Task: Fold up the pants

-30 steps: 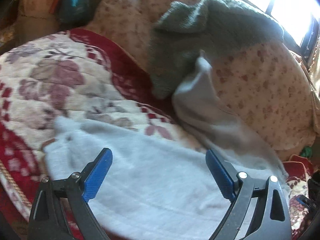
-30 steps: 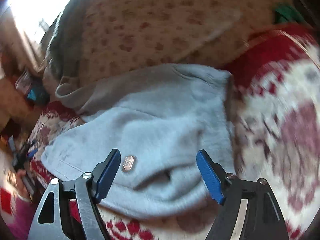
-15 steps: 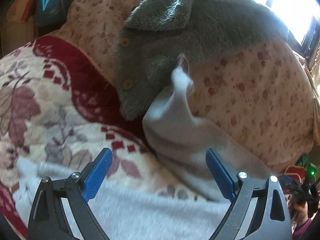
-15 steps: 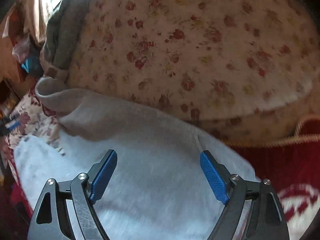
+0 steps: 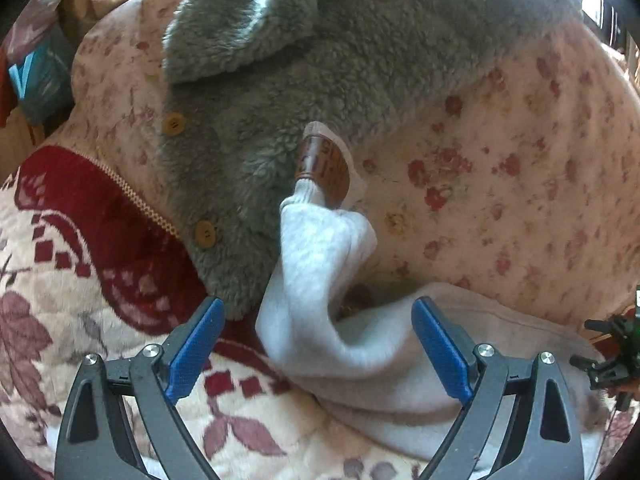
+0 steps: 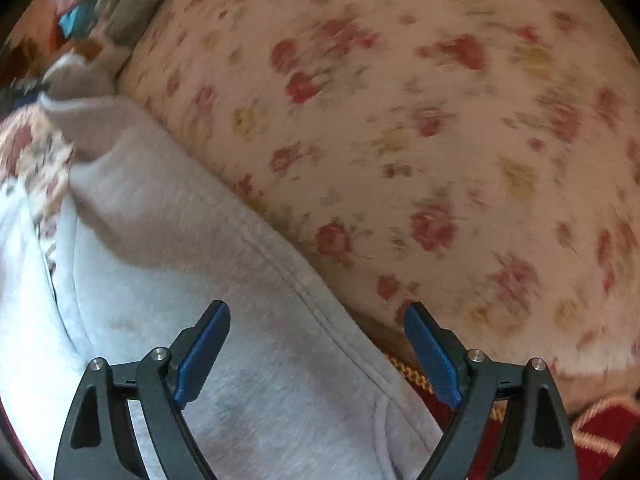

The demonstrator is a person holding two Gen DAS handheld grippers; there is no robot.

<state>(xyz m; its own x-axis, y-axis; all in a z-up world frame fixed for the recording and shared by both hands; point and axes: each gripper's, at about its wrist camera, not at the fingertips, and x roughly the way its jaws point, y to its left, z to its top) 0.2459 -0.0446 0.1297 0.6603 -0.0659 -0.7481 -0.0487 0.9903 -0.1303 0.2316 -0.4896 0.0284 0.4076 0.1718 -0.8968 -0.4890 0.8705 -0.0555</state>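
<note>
Pants: light grey fleece sweatpants [image 5: 360, 344] lie on a bed covered by a cream and dark red floral blanket [image 5: 80, 280], pushed up against a large cream pillow printed with small red flowers [image 5: 500, 180]. Left wrist view: one end of the pants stands up in a twisted peak where pillow and blanket meet, showing a brown leather-like label [image 5: 322, 170] near its tip. Peak leans on a grey-green fuzzy fleece jacket with tan buttons [image 5: 340, 60], which is draped over the pillow's top and left side.

Left hand-held gripper [image 5: 318, 354]: jaws wide apart, blue pads clear of the cloth. Folded grey fabric sits in the gap between them; no pad presses on it. Nothing held.

Right hand-held gripper [image 6: 316, 354]: jaws also spread wide, pointing down over the pants. Right wrist view shows a stitched seam of the pants [image 6: 280, 360] running diagonally between the pads; left pad over grey cloth, right pad over the yellow-braided edge of the blanket [image 6: 412, 376]. No contact visible; nothing gripped. Pillow [image 6: 400, 140] fills the upper part of this view and is motion-blurred.

Part of the other gripper shows at the far right edge of the left wrist view, details too small to tell.
</note>
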